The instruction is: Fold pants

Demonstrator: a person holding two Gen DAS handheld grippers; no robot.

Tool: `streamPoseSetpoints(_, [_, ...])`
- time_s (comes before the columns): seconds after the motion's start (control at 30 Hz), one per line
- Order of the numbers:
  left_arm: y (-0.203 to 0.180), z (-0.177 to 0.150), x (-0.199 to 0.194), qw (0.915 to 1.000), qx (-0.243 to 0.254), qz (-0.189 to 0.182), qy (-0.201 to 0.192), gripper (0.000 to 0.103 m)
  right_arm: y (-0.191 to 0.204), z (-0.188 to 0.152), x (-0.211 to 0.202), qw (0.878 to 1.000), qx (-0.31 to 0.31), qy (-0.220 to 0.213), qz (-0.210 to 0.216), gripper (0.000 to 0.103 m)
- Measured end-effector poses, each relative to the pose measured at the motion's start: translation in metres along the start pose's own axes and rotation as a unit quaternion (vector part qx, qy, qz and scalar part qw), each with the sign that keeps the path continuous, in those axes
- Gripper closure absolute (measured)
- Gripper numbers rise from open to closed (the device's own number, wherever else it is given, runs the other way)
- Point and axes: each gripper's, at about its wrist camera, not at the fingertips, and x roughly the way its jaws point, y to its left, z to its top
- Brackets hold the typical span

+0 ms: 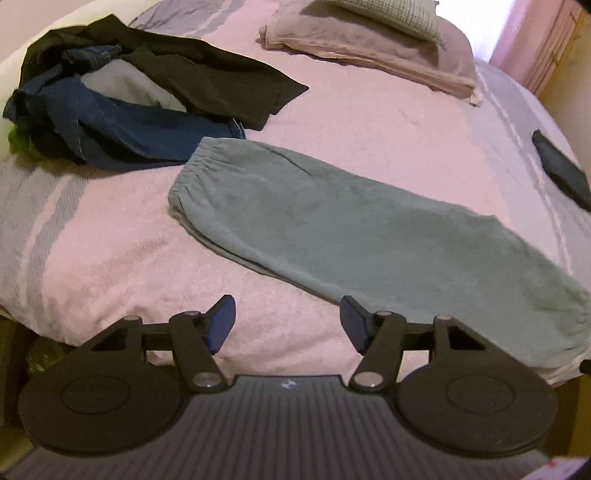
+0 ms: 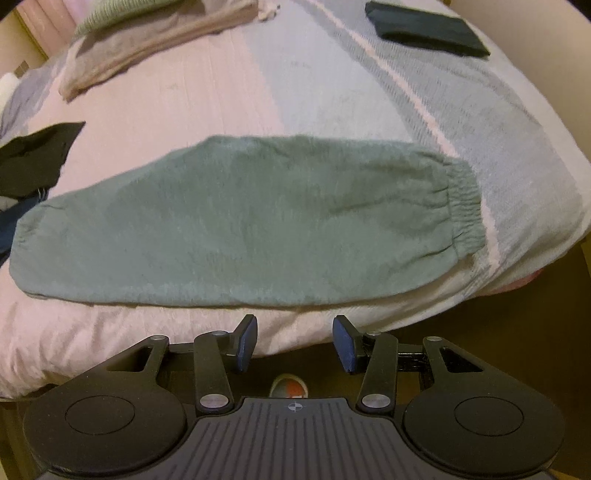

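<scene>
Grey-green pants (image 1: 351, 225) lie flat on the bed, folded lengthwise with one leg over the other; the gathered ankle cuffs point left in the left wrist view. In the right wrist view the same pants (image 2: 236, 218) stretch across the frame, elastic waistband at the right near the bed's corner. My left gripper (image 1: 288, 325) hovers open over the pink cover, just short of the pants' near edge, nothing between its blue pads. My right gripper (image 2: 293, 343) is open too, above the bed's front edge and just below the pants' long edge.
A heap of black and dark blue clothes (image 1: 122, 103) sits at the back left of the bed. A folded beige blanket with a pillow (image 1: 373, 48) lies at the head. A folded dark garment (image 2: 428, 27) rests at the far right. The bed edge (image 2: 406, 306) drops off to the floor.
</scene>
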Motion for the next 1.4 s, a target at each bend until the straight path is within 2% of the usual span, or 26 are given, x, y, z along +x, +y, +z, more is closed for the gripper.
streamPoseSetpoints(0.07, [0.003, 0.004, 0.009, 1.0000, 0.005, -0.002, 0.001, 0.046, 0.003, 0.000, 0.008, 1.000, 0.003, 0.010, 0.001, 0.060])
streamPoseSetpoints(0.23, [0.017, 0.021, 0.042, 0.9994, 0.021, -0.021, -0.017, 0.061, 0.023, -0.006, 0.025, 1.000, 0.006, 0.027, -0.004, 0.060])
streamPoseSetpoints(0.37, [0.035, 0.042, 0.089, 0.9984, 0.025, -0.036, -0.035, 0.068, 0.038, -0.015, 0.035, 0.999, 0.024, 0.026, -0.016, 0.060])
streamPoseSetpoints(0.47, [0.047, 0.055, 0.129, 0.9976, 0.027, -0.038, -0.052, 0.069, 0.049, -0.025, 0.055, 0.999, 0.026, 0.033, -0.028, 0.060])
streamPoseSetpoints(0.6, [0.071, 0.060, 0.190, 0.9980, 0.003, -0.043, -0.047, 0.069, 0.056, -0.035, 0.089, 0.997, 0.035, 0.045, -0.061, 0.060])
streamPoseSetpoints(0.67, [0.085, 0.054, 0.226, 0.9999, -0.005, -0.016, -0.002, 0.075, 0.056, -0.037, 0.104, 0.995, 0.045, 0.048, -0.068, 0.060])
streamPoseSetpoints(0.8, [0.109, 0.045, 0.215, 0.9969, -0.046, -0.061, -0.020, 0.076, 0.063, -0.037, 0.120, 0.995, 0.051, 0.052, -0.073, 0.060])
streamPoseSetpoints(0.83, [0.117, 0.042, 0.205, 0.9948, -0.066, -0.073, -0.025, 0.068, 0.064, -0.038, 0.121, 0.995, 0.050, 0.050, -0.074, 0.060])
streamPoseSetpoints(0.87, [0.125, 0.039, 0.196, 0.9924, -0.086, -0.083, -0.029, 0.060, 0.065, -0.038, 0.123, 0.995, 0.050, 0.052, -0.076, 0.060])
streamPoseSetpoints(0.9, [0.135, 0.036, 0.189, 0.9895, -0.107, -0.092, -0.031, 0.042, 0.066, -0.038, 0.124, 0.994, 0.052, 0.055, -0.078, 0.060])
streamPoseSetpoints(0.93, [0.143, 0.033, 0.184, 0.9866, -0.128, -0.097, -0.030, 0.030, 0.067, -0.039, 0.125, 0.994, 0.056, 0.058, -0.079, 0.060])
streamPoseSetpoints(0.97, [0.153, 0.029, 0.182, 0.9829, -0.151, -0.102, -0.028, 0.029, 0.069, -0.040, 0.126, 0.993, 0.062, 0.059, -0.078, 0.060])
streamPoseSetpoints(1.07, [0.175, 0.020, 0.195, 0.9717, -0.212, -0.105, -0.011, 0.031, 0.070, -0.039, 0.127, 0.993, 0.068, 0.058, -0.079, 0.060])
streamPoseSetpoints(1.13, [0.185, 0.021, 0.209, 0.9585, -0.254, -0.129, -0.009, 0.036, 0.069, -0.039, 0.129, 0.993, 0.066, 0.055, -0.081, 0.060])
streamPoseSetpoints(1.17, [0.187, 0.022, 0.218, 0.9499, -0.276, -0.146, -0.011, 0.037, 0.068, -0.038, 0.129, 0.993, 0.065, 0.055, -0.083, 0.060])
streamPoseSetpoints(1.23, [0.189, 0.023, 0.230, 0.9345, -0.307, -0.179, -0.022, 0.046, 0.065, -0.038, 0.130, 0.993, 0.064, 0.053, -0.087, 0.060])
streamPoseSetpoints(1.27, [0.190, 0.022, 0.237, 0.9251, -0.322, -0.200, -0.024, 0.048, 0.063, -0.039, 0.131, 0.993, 0.064, 0.052, -0.089, 0.060])
streamPoseSetpoints(1.37, [0.190, 0.015, 0.257, 0.9119, -0.354, -0.207, -0.023, 0.053, 0.055, -0.041, 0.132, 0.992, 0.069, 0.054, -0.092, 0.060])
streamPoseSetpoints(1.4, [0.191, 0.012, 0.260, 0.9085, -0.364, -0.203, -0.027, 0.060, 0.053, -0.042, 0.132, 0.992, 0.070, 0.055, -0.091, 0.060])
